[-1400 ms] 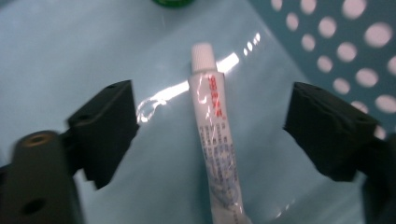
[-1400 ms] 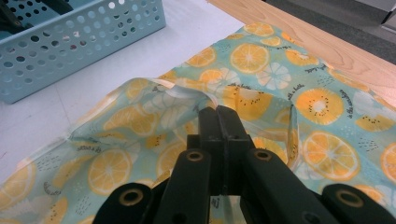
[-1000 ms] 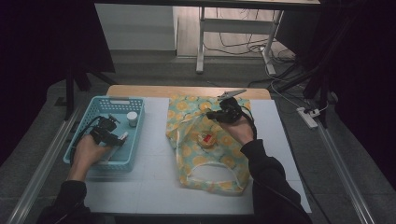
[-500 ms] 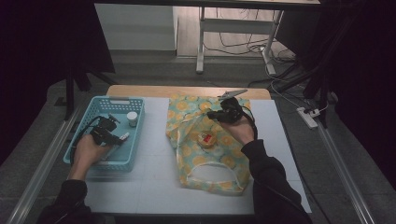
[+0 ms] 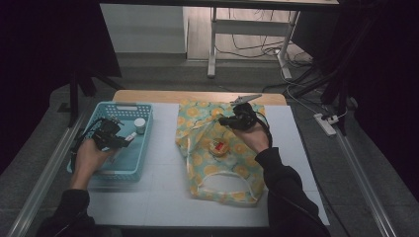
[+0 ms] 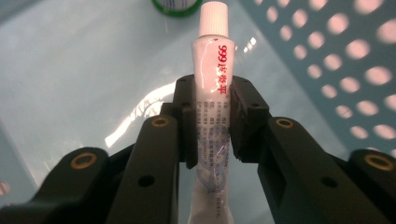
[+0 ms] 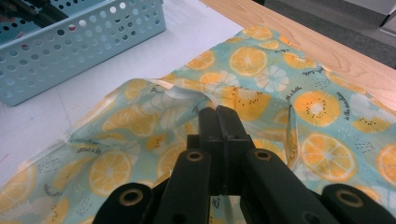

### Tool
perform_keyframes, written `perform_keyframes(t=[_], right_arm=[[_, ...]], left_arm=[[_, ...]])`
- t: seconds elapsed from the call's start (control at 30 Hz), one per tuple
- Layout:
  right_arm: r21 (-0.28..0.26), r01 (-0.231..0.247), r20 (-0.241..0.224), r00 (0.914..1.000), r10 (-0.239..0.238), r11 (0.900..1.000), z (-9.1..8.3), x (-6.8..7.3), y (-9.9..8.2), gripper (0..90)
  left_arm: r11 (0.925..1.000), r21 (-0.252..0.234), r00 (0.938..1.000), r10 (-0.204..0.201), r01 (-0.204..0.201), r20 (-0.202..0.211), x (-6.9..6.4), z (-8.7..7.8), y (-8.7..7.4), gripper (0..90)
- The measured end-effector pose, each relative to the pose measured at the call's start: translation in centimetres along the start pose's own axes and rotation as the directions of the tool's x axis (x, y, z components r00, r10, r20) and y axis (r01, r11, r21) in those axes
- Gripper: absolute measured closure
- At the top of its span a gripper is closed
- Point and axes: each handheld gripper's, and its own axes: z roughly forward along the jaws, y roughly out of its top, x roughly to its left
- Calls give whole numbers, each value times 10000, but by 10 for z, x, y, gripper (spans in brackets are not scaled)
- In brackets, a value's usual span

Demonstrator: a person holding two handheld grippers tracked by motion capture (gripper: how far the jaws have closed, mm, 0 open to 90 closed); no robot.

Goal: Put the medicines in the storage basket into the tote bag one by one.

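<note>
My left gripper (image 5: 116,136) is inside the blue basket (image 5: 123,170), on the left of the table. Its jaws have just been closing and now pinch a white tube (image 6: 211,70) with red print and a white cap. In the left gripper view the pads (image 6: 187,116) press the tube's sides and the left gripper (image 6: 211,93) is shut on it. My right gripper (image 5: 225,120) holds up an edge of the lemon-print fabric bag (image 5: 222,168). In the right gripper view the jaws of the right gripper (image 7: 218,114) are together on a fold of the bag (image 7: 261,60).
A small white bottle (image 5: 140,125) stands in the basket's far part, and a green-rimmed lid (image 6: 175,5) lies beyond the tube. A round red and orange item (image 5: 218,147) rests in the bag. The basket's perforated wall (image 7: 84,42) lies left of the bag on the white table top.
The left hand has shifted slightly inside the basket. The right hand and the bag have kept still.
</note>
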Motion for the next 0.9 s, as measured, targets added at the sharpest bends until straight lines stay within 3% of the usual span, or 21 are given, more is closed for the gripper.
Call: perform_keyframes(t=[0.23,0.67,0.9], right_arm=[[-35,-34,15,10000,34,10000,-2,-1,0,900],[-96,-25,-9,10000,25,10000,-1,1,1,900],[-151,-20,13,10000,20,9999,-3,1,1,900]], left_arm=[[9969,-737,9990,-230,259,395,-7,-17,9,746],[9850,-1655,9895,701,-486,1267,-44,-38,33,746],[9746,-2041,9766,1281,-917,1729,-71,-44,49,745]])
